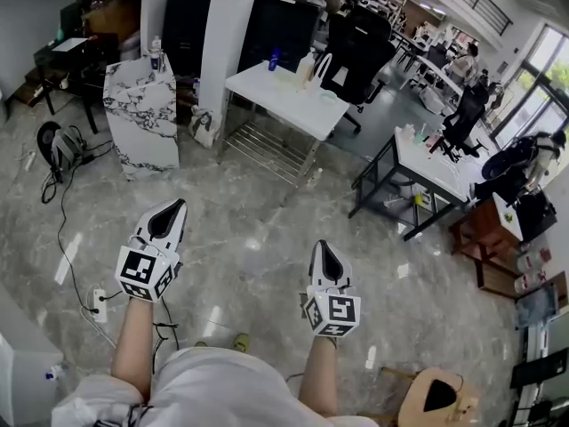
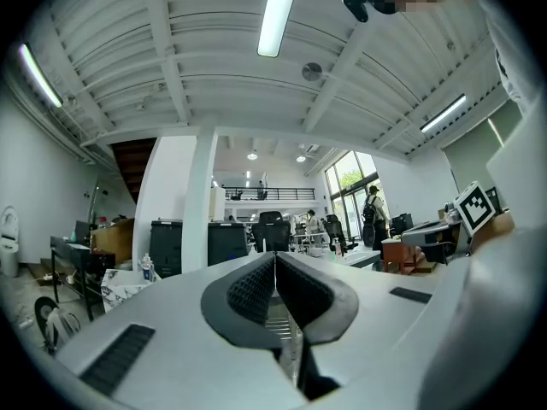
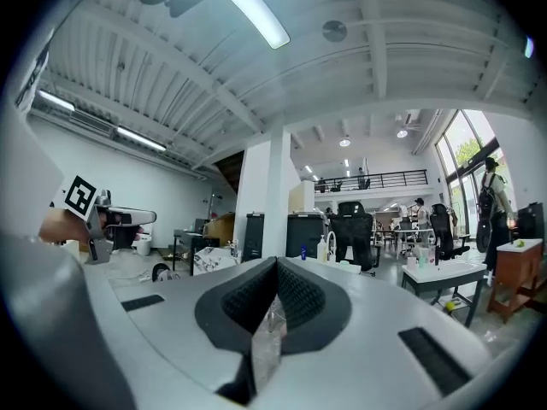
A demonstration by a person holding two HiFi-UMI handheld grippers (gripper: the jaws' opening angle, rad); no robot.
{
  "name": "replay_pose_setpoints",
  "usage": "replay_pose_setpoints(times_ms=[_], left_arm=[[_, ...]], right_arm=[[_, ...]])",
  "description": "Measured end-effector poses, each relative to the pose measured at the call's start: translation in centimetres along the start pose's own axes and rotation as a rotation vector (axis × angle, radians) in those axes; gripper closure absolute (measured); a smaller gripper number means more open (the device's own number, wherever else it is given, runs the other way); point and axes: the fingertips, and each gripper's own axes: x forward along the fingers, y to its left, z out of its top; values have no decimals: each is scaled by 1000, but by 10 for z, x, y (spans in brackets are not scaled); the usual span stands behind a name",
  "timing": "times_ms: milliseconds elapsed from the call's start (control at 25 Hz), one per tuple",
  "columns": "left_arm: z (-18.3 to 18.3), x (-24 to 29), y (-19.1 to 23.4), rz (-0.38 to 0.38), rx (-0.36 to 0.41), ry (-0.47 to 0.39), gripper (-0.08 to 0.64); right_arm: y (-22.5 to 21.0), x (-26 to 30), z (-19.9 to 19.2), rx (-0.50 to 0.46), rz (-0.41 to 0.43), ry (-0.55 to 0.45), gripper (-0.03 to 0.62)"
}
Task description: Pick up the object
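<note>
I hold the left gripper (image 1: 175,207) and right gripper (image 1: 322,247) well short of the white table (image 1: 293,114), jaws pressed together on nothing, seemingly just a carrying pose, as I cannot tell which object is meant

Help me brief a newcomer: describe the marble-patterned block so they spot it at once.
Find the broad white pillar rising from the grey polished floor. Directly left of it in the head view stands the white, black-veined marble-patterned block, a small bottle on top. Only it has veined faces; the plain white table right of the pillar doesn't.
</note>
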Motion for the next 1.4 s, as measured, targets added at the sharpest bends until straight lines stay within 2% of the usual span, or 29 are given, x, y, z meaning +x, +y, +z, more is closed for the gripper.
replay_pose_setpoints(times_ms=[520, 760, 1000, 1400], left_arm=[[-7, 2, -12, -38, 0, 17, 534], [-6, 4, -21, -45, 7, 22, 467], [-8, 8, -23, -36, -8, 28, 459], [-15, 38, -44, -42, -17, 41, 459]], right_arm=[[0, -3, -10, 26, 2, 7, 586], [-5, -6, -12, 31, -9, 20, 586], [-9, -1, -15, 35, 9, 27, 586], [-40, 10, -21, 36, 24, 31, 586]])
